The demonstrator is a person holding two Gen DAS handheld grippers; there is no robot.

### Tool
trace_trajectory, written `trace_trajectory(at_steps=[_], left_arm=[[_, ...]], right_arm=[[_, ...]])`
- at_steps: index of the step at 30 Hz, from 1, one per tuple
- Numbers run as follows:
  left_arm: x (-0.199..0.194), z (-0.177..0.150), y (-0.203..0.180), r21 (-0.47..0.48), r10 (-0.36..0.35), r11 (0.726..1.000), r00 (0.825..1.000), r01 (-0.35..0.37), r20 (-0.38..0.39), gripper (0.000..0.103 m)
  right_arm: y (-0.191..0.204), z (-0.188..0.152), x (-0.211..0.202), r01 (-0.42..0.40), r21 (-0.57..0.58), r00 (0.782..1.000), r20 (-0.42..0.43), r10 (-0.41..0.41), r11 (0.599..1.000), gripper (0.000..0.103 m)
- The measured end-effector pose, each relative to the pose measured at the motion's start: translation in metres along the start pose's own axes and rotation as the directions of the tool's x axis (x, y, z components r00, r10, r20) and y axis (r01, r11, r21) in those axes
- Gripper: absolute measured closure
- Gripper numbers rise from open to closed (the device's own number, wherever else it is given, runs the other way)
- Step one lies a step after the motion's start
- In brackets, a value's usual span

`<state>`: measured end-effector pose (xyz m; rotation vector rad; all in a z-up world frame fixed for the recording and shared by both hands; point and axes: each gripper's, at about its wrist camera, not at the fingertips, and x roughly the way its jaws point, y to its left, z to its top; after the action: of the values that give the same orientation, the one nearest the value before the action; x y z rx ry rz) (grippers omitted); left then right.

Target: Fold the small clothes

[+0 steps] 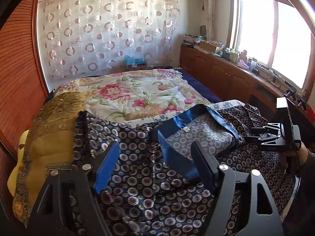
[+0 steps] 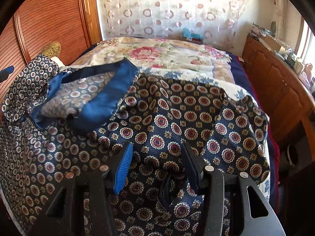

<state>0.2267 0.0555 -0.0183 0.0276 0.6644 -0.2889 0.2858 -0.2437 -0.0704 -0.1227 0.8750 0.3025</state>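
Two hand-held grippers are lowered over a dark patterned garment (image 2: pixel 177 118) that is spread across the near end of the bed (image 1: pixel 137 90). The left gripper (image 1: pixel 155 157) is seen with its jaws spread, nothing pinched between them, hovering above the left part of the cloth near the turned-back blue collar (image 1: pixel 177 122). The right gripper (image 2: pixel 157 157) is likewise parted, with cloth lying below and between the pads but not visibly pressed; in the left wrist view it (image 1: pixel 254 133) is found at the garment's right side, held by a hand (image 1: pixel 301 157). A mustard-yellow cloth (image 1: pixel 53 133) lies just beside the garment on the left, against the wooden panel (image 1: pixel 17 68).

The step in hand is judged to be the reach for a fresh grasp, so that a fold can be begun; the garment is still largely unfolded and somewhat rumpled. For the next move, an edge or seam on each side should be picked, the pads (image 2: pixel 122 169) brought down until a single layer is caught, and both sides closed together so that the slippery-looking fabric is lifted evenly.
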Motion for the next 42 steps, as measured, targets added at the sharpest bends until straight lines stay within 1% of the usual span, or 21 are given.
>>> trace_trajectory(at_steps=[1,3,5,7,10,15,19,21,22,23,24,25,27,29,32,34,37,39,42], left_arm=[[0.004,0.001,-0.004,0.000,-0.004,1.000,1.000,0.004,-0.011,0.039],[0.012,0.003,-0.009,-0.006,-0.023,1.000,0.999,0.022,-0.031,0.044],[0.023,0.005,-0.014,-0.019,-0.055,0.998,0.997,0.054,-0.053,0.044],[0.039,0.006,-0.017,-0.025,-0.056,0.998,0.995,0.054,-0.085,0.046],[0.069,0.007,-0.023,-0.009,-0.027,1.000,0.988,0.026,-0.150,0.049],[0.102,0.005,-0.021,0.000,0.045,0.999,0.976,-0.046,-0.213,0.051],[0.120,0.003,-0.018,0.006,0.096,0.995,0.962,-0.098,-0.257,0.051],[0.124,0.002,-0.016,-0.003,0.102,0.994,0.957,-0.106,-0.272,0.051],[0.124,0.000,-0.016,-0.007,0.097,0.995,0.958,-0.103,-0.270,0.057],[0.124,-0.001,-0.017,-0.007,0.092,0.995,0.959,-0.098,-0.267,0.068],[0.123,-0.003,-0.018,0.002,0.098,0.995,0.958,-0.101,-0.270,0.086],[0.121,-0.004,-0.019,0.012,0.110,0.994,0.958,-0.110,-0.267,0.097],[0.113,-0.007,-0.023,0.040,0.116,0.993,0.964,-0.110,-0.241,0.099],[0.092,-0.009,-0.028,0.048,0.106,0.994,0.976,-0.099,-0.191,0.099],[0.056,-0.014,-0.037,0.059,0.085,0.995,0.989,-0.079,-0.118,0.099],[0.027,-0.022,-0.046,0.067,0.047,0.997,0.996,-0.042,-0.071,0.099],[-0.007,-0.040,-0.054,0.075,0.011,0.997,0.999,-0.009,-0.030,0.099],[-0.022,-0.054,-0.058,0.075,-0.001,0.997,1.000,0.002,-0.019,0.099],[-0.030,-0.067,-0.060,0.072,-0.014,0.997,1.000,0.015,-0.017,0.099]], right_arm=[[-0.001,-0.003,0.003,0.005,-0.001,1.000,0.012,-0.005,1.000,0.050],[-0.007,-0.005,0.005,0.027,-0.015,0.999,0.033,-0.026,1.000,0.050],[-0.011,-0.006,0.008,0.023,-0.009,0.999,0.039,-0.022,1.000,0.050],[-0.010,-0.008,0.010,0.023,-0.001,0.999,0.040,-0.023,1.000,0.050],[-0.006,-0.013,0.010,0.037,-0.002,0.998,0.043,-0.037,0.999,0.050],[0.009,-0.013,0.014,0.050,-0.012,0.998,0.044,-0.049,0.999,0.050],[0.012,-0.016,0.009,0.054,-0.015,0.998,0.046,-0.053,0.998,0.049],[0.014,-0.016,0.011,0.062,-0.021,0.997,0.047,-0.061,0.998,0.049],[0.014,-0.016,0.011,0.066,-0.024,0.997,0.048,-0.065,0.998,0.049],[0.014,-0.015,0.010,0.069,-0.028,0.997,0.049,-0.067,0.997,0.049],[0.015,-0.016,0.010,0.074,-0.031,0.996,0.050,-0.073,0.997,0.049],[0.016,-0.016,0.009,0.080,-0.035,0.996,0.051,-0.078,0.996,0.049],[0.018,-0.016,0.007,0.119,-0.038,0.991,0.060,-0.116,0.992,0.049],[0.021,-0.018,0.002,0.158,-0.041,0.984,0.090,-0.154,0.987,0.049],[0.022,-0.022,-0.012,0.160,-0.024,0.975,0.157,-0.154,0.987,0.049],[0.016,-0.025,-0.018,0.131,0.009,0.975,0.179,-0.131,0.991,0.049],[0.007,-0.027,-0.029,0.062,0.055,0.979,0.193,-0.072,0.997,0.049],[0.006,-0.025,-0.038,0.018,0.070,0.976,0.216,-0.033,0.997,0.049],[0.008,-0.015,-0.051,-0.060,0.084,0.969,0.246,0.038,0.995,0.049]])
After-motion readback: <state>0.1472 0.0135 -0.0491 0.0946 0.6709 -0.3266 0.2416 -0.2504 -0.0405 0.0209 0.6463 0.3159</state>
